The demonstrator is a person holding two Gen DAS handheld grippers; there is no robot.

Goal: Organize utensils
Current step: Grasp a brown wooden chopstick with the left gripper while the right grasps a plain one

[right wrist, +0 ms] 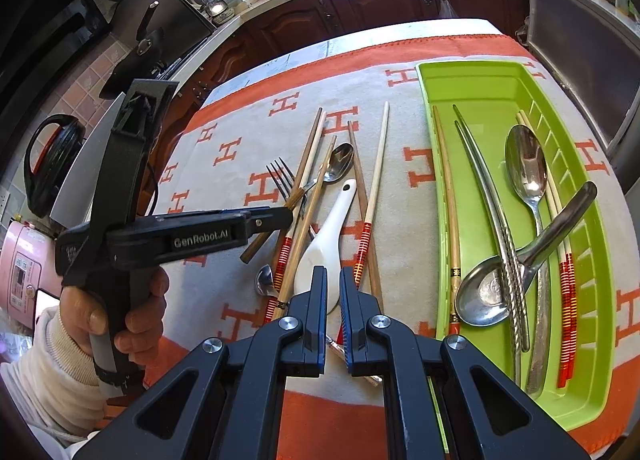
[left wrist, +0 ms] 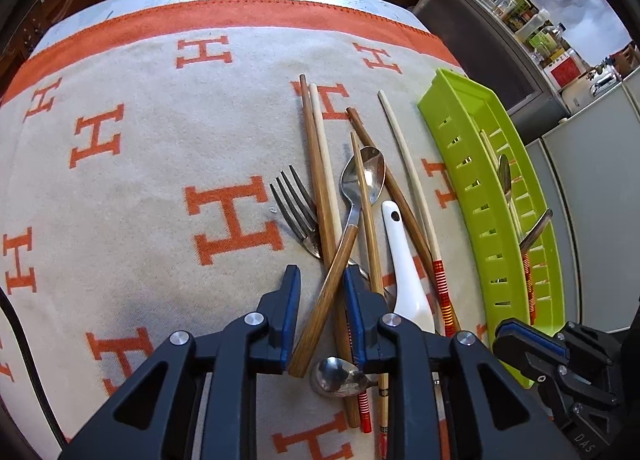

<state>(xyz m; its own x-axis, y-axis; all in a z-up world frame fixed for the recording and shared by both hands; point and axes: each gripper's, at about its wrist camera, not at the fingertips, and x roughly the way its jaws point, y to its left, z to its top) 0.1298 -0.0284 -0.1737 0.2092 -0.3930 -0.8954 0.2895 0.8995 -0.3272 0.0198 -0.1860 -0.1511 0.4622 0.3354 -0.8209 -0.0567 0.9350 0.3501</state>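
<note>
A pile of loose utensils lies on the orange-and-cream cloth: a wooden-handled spoon (left wrist: 332, 272), a fork (left wrist: 294, 208), a white ceramic spoon (left wrist: 404, 260), a small metal spoon (left wrist: 340, 378) and several chopsticks (left wrist: 320, 180). My left gripper (left wrist: 322, 280) is open, its fingers straddling the wooden spoon handle just above the cloth. It shows from the side in the right wrist view (right wrist: 280, 216). My right gripper (right wrist: 333, 280) is nearly shut and empty, hovering over the white ceramic spoon (right wrist: 324, 244). The green tray (right wrist: 592, 260) holds spoons, a ladle and chopsticks.
The green tray (left wrist: 452, 116) lies along the right side of the table. Dark wood cabinets (right wrist: 380, 0) stand beyond the far edge. A pink appliance (right wrist: 20, 272) and a black kettle (right wrist: 52, 160) stand at the left.
</note>
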